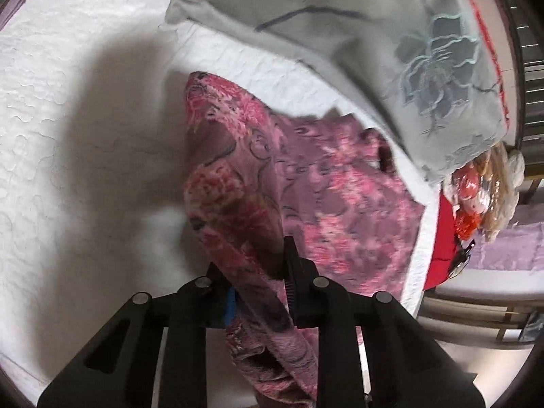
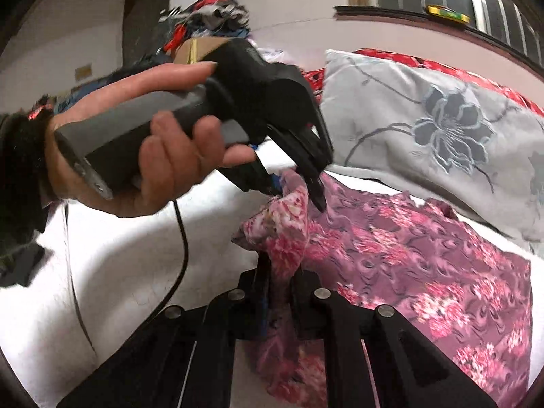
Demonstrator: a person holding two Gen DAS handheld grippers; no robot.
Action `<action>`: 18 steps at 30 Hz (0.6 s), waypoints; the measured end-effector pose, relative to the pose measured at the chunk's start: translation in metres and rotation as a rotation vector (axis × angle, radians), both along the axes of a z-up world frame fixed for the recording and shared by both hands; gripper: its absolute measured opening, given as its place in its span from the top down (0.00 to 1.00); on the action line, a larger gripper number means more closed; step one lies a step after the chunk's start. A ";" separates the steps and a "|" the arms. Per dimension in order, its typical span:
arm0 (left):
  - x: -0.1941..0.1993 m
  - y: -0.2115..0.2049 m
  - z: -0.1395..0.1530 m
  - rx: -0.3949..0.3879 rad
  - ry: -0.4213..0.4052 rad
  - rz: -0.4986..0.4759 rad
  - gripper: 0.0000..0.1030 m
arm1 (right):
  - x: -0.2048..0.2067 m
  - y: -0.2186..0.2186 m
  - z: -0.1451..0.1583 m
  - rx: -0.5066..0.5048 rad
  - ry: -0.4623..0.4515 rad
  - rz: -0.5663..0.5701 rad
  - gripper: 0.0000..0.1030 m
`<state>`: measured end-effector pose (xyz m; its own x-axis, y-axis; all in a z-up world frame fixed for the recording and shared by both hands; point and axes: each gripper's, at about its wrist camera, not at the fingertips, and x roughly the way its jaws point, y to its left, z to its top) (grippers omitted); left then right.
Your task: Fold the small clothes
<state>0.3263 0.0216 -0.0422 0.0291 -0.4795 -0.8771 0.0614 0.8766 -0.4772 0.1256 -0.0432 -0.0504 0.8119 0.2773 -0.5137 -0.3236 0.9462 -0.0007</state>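
Left gripper [image 1: 261,292] clamped on bunched pink floral garment [image 1: 340,204], mid-frame. Right gripper [image 2: 280,292] pinching the same soft cloth, lower centre. Beyond: white quilted bedcover [image 1: 68,136], grey embroidered pillow [image 2: 425,119] upper right.

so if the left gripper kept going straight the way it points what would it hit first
Probably more of the pink floral garment the left gripper already pinches, then the grey flowered pillow behind; depth is unclear.

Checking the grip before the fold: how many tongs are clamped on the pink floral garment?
2. Left tongs pinch a raised fold of the pink floral fabric garment; right tongs grip its edge just below them. No others show.
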 end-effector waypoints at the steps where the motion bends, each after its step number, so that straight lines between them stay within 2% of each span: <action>1: -0.003 -0.004 0.007 0.003 -0.011 -0.004 0.81 | -0.002 -0.005 0.002 0.015 0.000 -0.007 0.92; 9: -0.027 -0.051 0.054 0.047 -0.095 -0.042 0.81 | -0.025 -0.052 0.027 0.142 -0.031 -0.070 0.92; 18: -0.053 -0.139 0.074 0.075 -0.145 -0.119 0.85 | -0.053 -0.144 0.026 0.351 0.011 -0.199 0.93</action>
